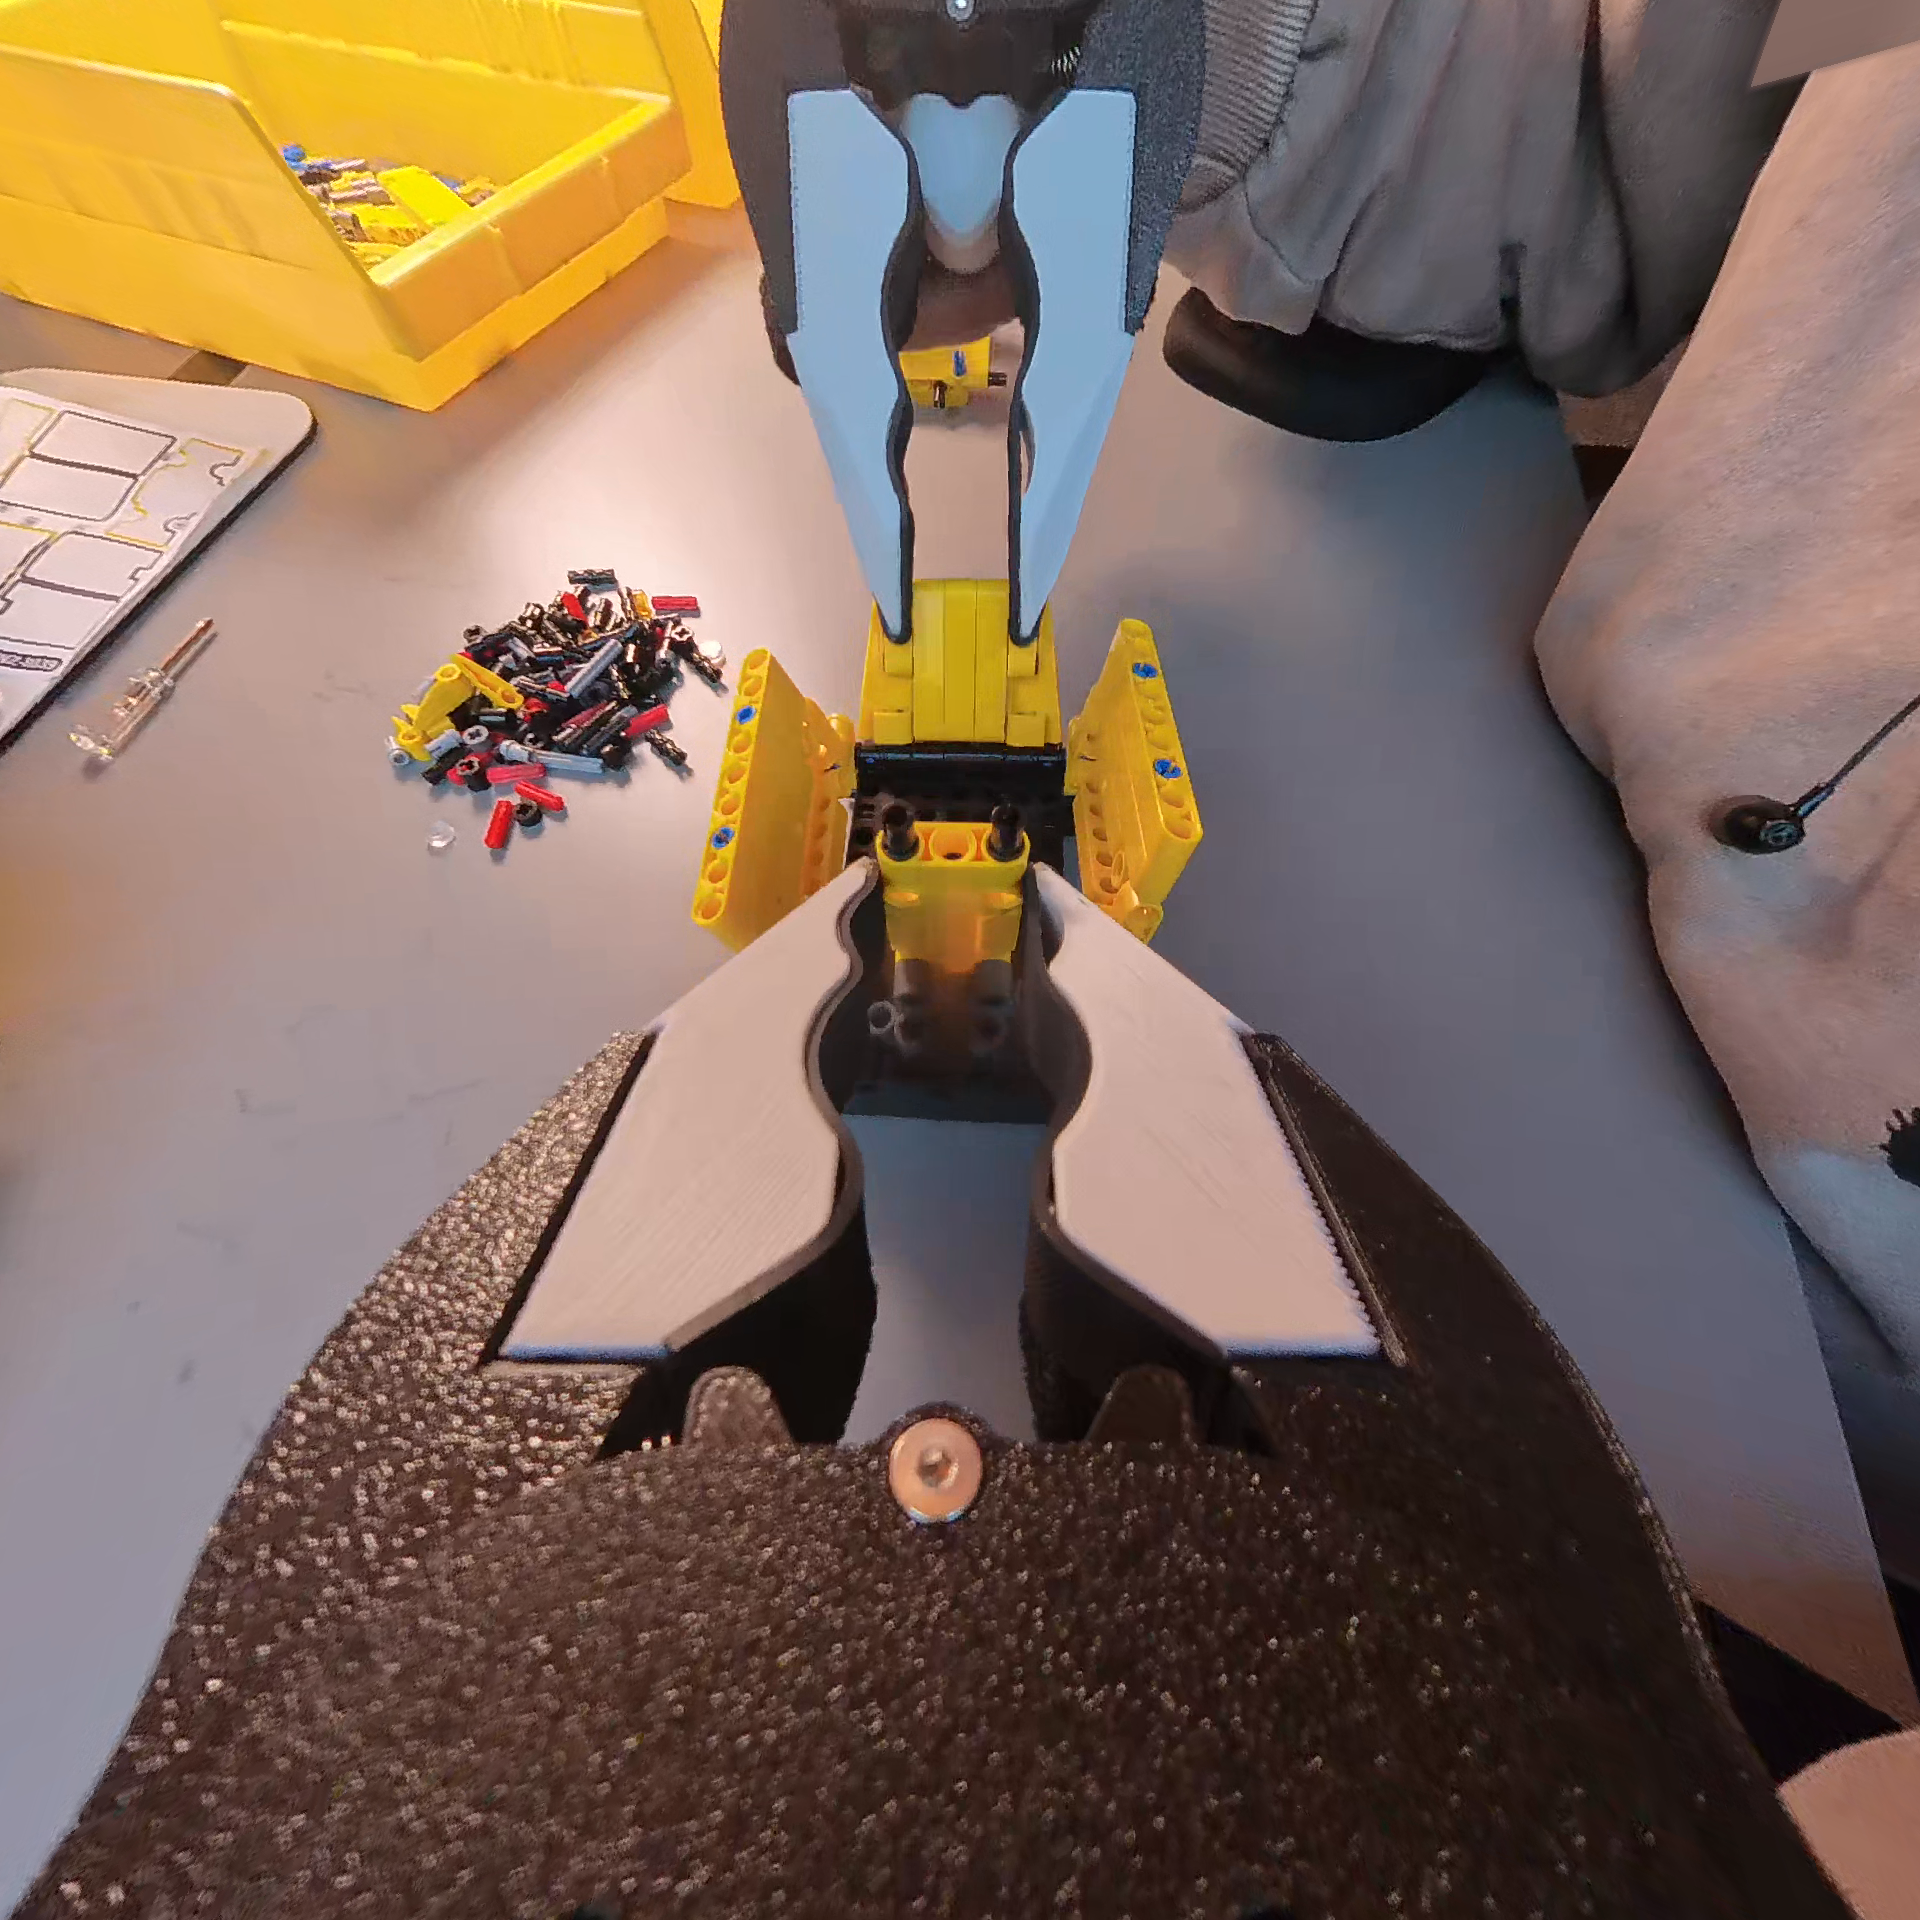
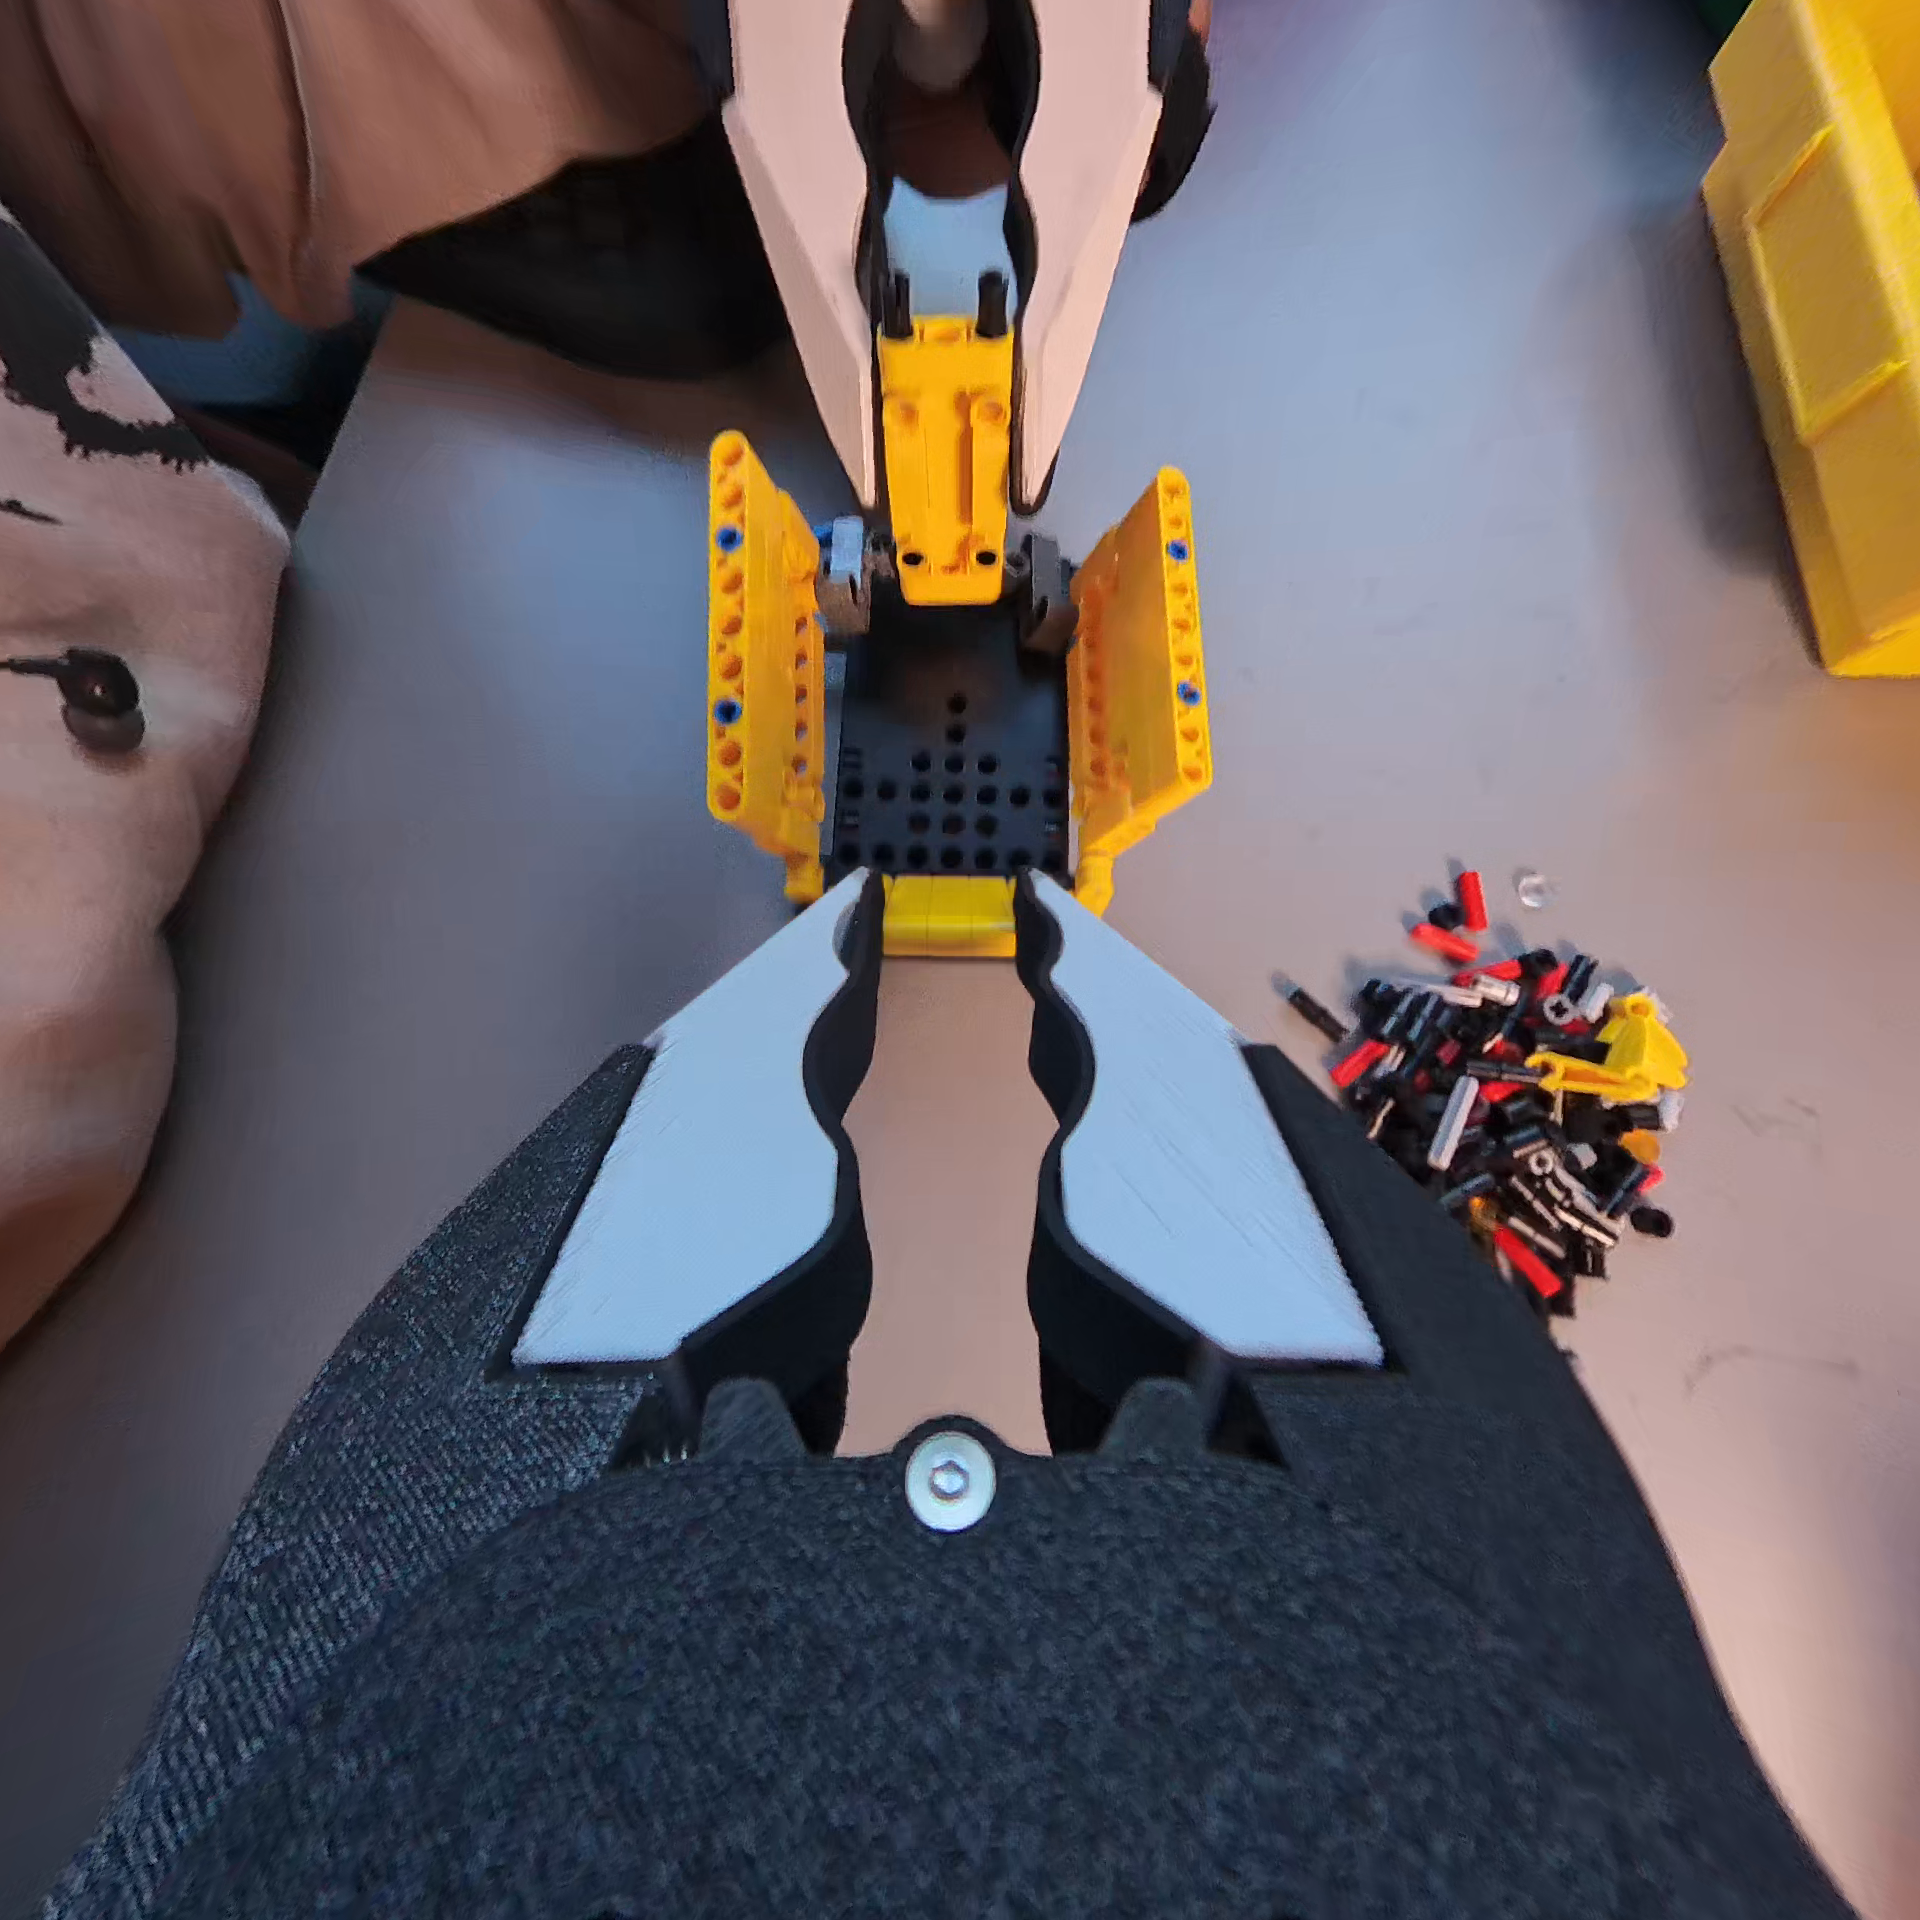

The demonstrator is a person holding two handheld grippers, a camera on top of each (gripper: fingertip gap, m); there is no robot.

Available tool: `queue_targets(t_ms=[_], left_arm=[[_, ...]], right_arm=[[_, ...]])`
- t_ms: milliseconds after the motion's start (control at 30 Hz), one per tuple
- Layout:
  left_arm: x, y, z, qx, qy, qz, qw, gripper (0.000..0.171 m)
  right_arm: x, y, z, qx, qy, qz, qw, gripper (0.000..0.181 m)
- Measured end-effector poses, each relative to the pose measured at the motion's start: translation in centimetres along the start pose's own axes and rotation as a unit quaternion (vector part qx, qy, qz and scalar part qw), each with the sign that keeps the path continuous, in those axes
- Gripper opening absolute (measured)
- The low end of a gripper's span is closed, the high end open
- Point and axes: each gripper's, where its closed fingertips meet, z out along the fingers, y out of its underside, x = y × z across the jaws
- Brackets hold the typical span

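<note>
On the grey table (image 1: 1351,935), a yellow and black brick-built model (image 1: 961,769) is gripped at both ends: its yellow pegged block by the left gripper (image 1: 951,883), its smooth yellow end by the right gripper (image 2: 948,894), so it stays steady.

Grey table (image 1: 1351,727), matt, lightly scuffed, lit warmly from one side. Yellow plastic bins (image 1: 312,208) set at its far corner. Walls, floor, windows not shown.
</note>
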Motion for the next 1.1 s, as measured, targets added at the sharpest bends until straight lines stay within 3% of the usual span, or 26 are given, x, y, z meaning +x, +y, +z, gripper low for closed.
queue_targets(t_ms=[133, 333, 600, 667, 833, 867, 900, 1000, 1100], left_arm=[[-0.1, 0.4, -0.6, -0.002, 0.004, -0.014, 1.000, 0.024], [-0.1, 0.8, -0.6, -0.006, 0.009, -0.025, 1.000, 0.024], [0.0, 1.0, -0.7, -0.012, 0.009, -0.028, 1.000, 0.024], [0.0, 1.1, -0.6, -0.014, 0.007, -0.026, 1.000, 0.024], [-0.6, 1.3, -0.1, -0.023, -0.013, -0.016, 1.000, 0.025], [-1.0, 1.5, 0.0, -0.028, -0.024, -0.013, 0.999, 0.025], [-1.4, 1.7, 0.1, -0.035, -0.035, -0.012, 0.999, 0.023], [-1.8, 1.8, 0.2, -0.033, -0.043, -0.012, 0.998, 0.022], [-2.0, 1.8, 0.2, -0.032, -0.048, -0.012, 0.998, 0.022]], right_arm=[[0.2, 2.0, -0.2, -0.035, 0.001, -0.003, 0.999, 0.021], [0.1, 1.0, -0.6, -0.014, 0.004, -0.023, 1.000, 0.022], [0.4, 3.1, 0.5, -0.054, -0.005, 0.001, 0.999, 0.057], [0.4, 3.3, 1.0, -0.061, -0.002, -0.009, 0.998, 0.047], [-0.1, 3.9, 0.4, -0.079, -0.019, 0.000, 0.997, 0.043], [-0.2, 4.1, 0.2, -0.089, -0.019, -0.001, 0.996, 0.037], [0.1, 4.4, -0.1, -0.098, -0.009, -0.008, 0.995, 0.008], [-0.9, 4.5, -0.4, -0.099, -0.033, -0.007, 0.994, 0.027], [-0.1, 3.5, -0.8, -0.073, -0.016, 0.005, 0.997, 0.030]])
